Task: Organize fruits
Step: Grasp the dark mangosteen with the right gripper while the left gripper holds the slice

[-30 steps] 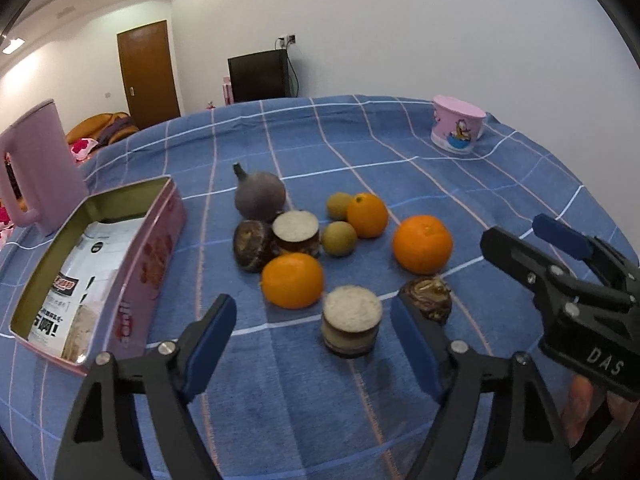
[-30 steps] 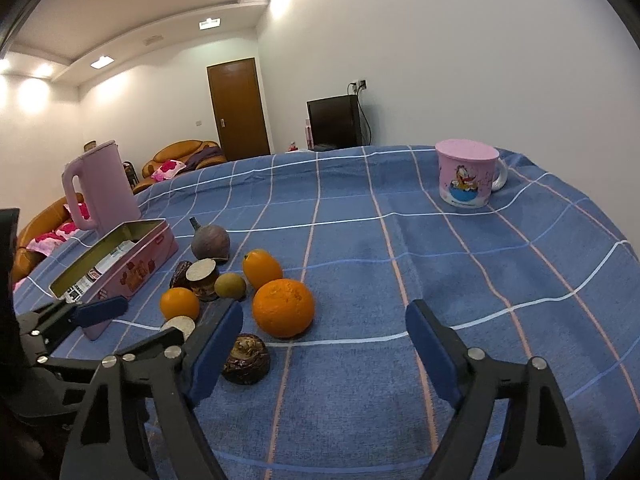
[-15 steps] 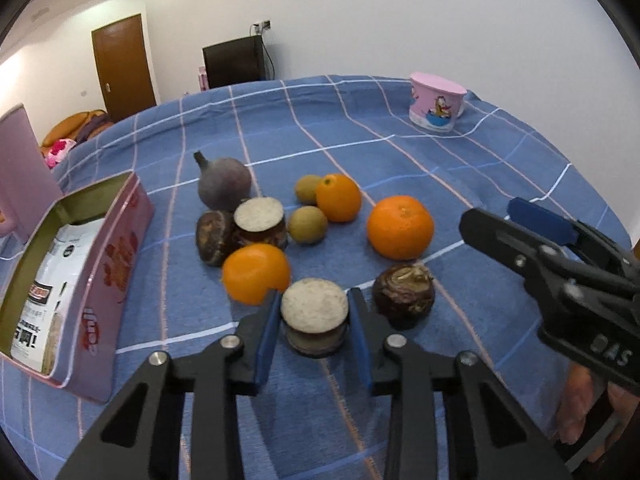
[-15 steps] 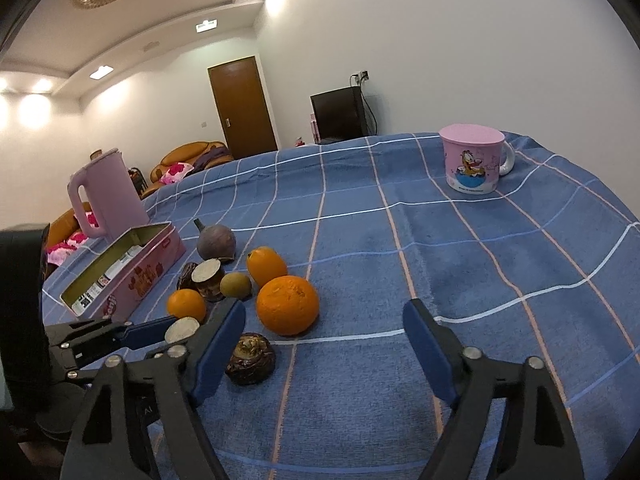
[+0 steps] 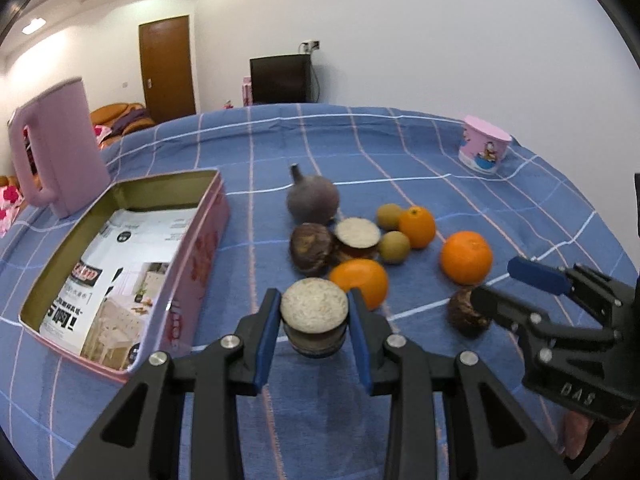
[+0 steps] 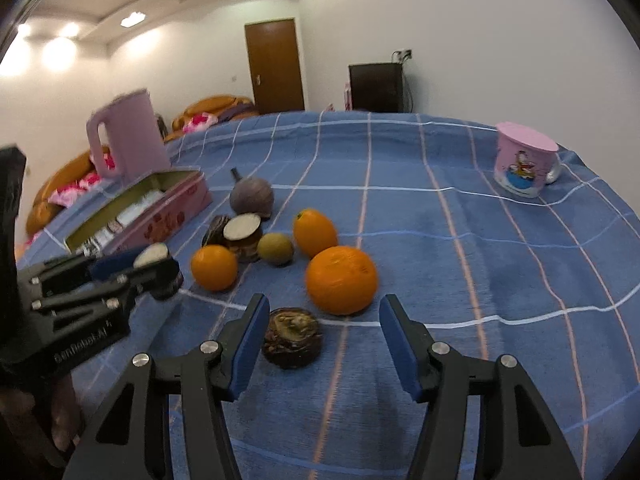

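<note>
I am looking across a blue checked tablecloth (image 5: 400, 152) in a white-walled room with a brown door.

Left wrist view: my left gripper (image 5: 314, 330) is pinching a cut brown fruit half with a pale speckled face (image 5: 314, 307), both blue pads pressing its sides, lifted just above the cloth beside the open pink rectangular tin (image 5: 120, 272). Behind it are lying a small orange (image 5: 360, 282), a second cut half (image 5: 357, 234), a dark round fruit (image 5: 310, 246), a purple stemmed bulb (image 5: 312, 200) and two greenish small fruits (image 5: 394, 246). A pink jug (image 5: 60, 160) is standing behind the tin.

Right wrist view: my right gripper (image 6: 324, 342) is closing in, its jaws still spread; a dark brown wrinkled fruit (image 6: 292, 338) is sitting between them, just beside the left pad, the right pad clear of it. A large orange (image 6: 342, 280) is resting just beyond. A pink lidded cartoon mug (image 6: 522, 166) is standing far right.
</note>
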The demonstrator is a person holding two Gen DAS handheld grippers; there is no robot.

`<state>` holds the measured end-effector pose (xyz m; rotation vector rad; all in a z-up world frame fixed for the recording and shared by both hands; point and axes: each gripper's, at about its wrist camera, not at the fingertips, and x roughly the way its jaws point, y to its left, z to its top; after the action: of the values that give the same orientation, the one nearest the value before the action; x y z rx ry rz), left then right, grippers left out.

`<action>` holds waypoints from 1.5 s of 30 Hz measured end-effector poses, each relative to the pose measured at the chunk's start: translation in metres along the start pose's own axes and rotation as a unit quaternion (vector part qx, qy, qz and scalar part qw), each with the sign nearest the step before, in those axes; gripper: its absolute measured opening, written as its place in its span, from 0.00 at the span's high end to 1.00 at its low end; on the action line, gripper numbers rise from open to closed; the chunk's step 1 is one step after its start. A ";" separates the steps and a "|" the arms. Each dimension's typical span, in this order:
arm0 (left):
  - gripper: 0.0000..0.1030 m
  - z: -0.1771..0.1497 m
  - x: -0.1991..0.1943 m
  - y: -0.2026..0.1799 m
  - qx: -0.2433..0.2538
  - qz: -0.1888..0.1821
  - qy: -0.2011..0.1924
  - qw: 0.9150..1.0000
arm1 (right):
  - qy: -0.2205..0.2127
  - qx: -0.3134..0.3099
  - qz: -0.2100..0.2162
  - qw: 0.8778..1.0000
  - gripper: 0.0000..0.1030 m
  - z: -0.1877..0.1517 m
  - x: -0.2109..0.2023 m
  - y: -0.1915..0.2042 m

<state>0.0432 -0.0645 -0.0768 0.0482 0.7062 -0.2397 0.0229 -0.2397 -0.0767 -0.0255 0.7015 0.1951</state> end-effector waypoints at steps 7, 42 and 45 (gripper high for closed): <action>0.66 -0.003 0.000 -0.001 0.005 -0.003 0.004 1.000 | 0.051 -0.022 0.020 0.998 0.57 -0.001 0.018 0.013; 0.66 -0.006 -0.017 -0.002 0.004 0.014 -0.046 0.999 | -0.037 -0.052 0.033 0.997 0.62 -0.005 -0.008 0.024; 0.66 -0.007 -0.018 -0.002 0.005 0.015 -0.051 0.999 | -0.046 -0.053 0.032 0.997 0.62 -0.005 -0.010 0.025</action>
<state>0.0248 -0.0623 -0.0700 0.0558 0.6015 -0.2161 0.0072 -0.2176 -0.0728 -0.0955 0.6007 0.2937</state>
